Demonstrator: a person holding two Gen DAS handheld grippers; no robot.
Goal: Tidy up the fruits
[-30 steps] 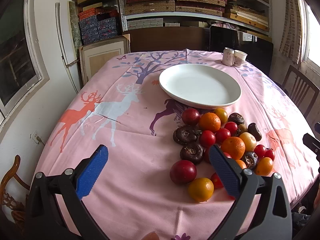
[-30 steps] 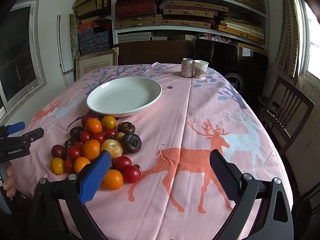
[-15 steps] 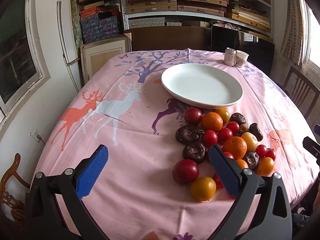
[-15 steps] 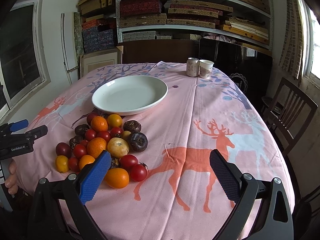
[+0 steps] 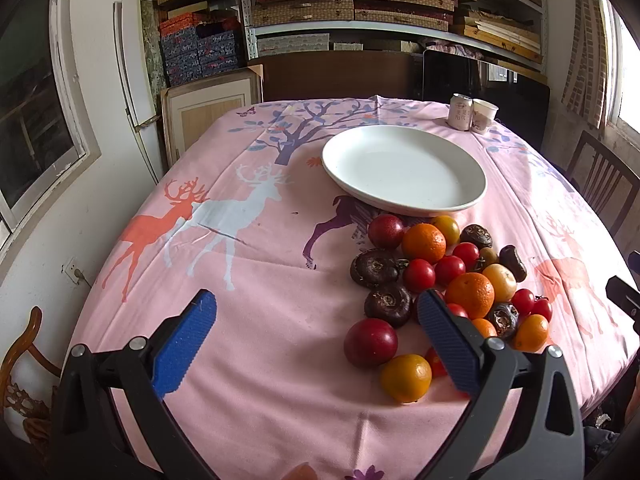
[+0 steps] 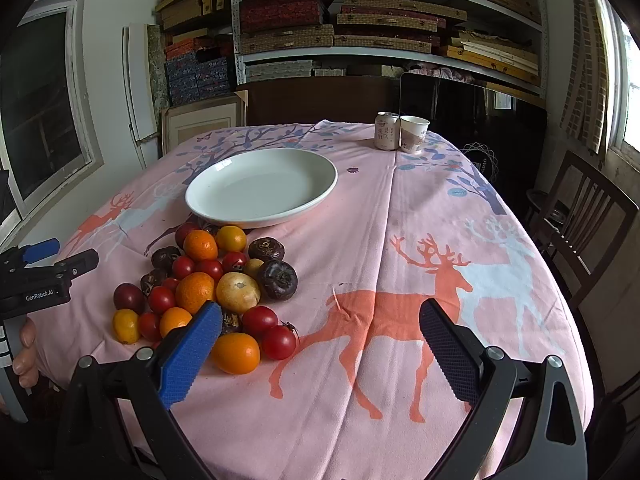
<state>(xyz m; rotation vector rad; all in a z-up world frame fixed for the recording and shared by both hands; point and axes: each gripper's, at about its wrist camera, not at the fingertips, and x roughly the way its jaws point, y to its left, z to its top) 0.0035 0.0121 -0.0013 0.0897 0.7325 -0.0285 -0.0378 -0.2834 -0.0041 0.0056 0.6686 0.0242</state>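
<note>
Left hand-held gripper (image 5: 316,312) wide open, empty | right hand-held gripper (image 6: 320,320) likewise, seemingly

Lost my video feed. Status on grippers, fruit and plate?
Left gripper open, empty. Right gripper open, empty. Fruit pile on the cloth; plate empty. Nothing in the way.

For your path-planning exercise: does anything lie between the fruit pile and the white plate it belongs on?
Nothing visible does. The fruit pile lies directly against the near rim of the empty white plate; the can and paper cup stand beyond it.
</note>
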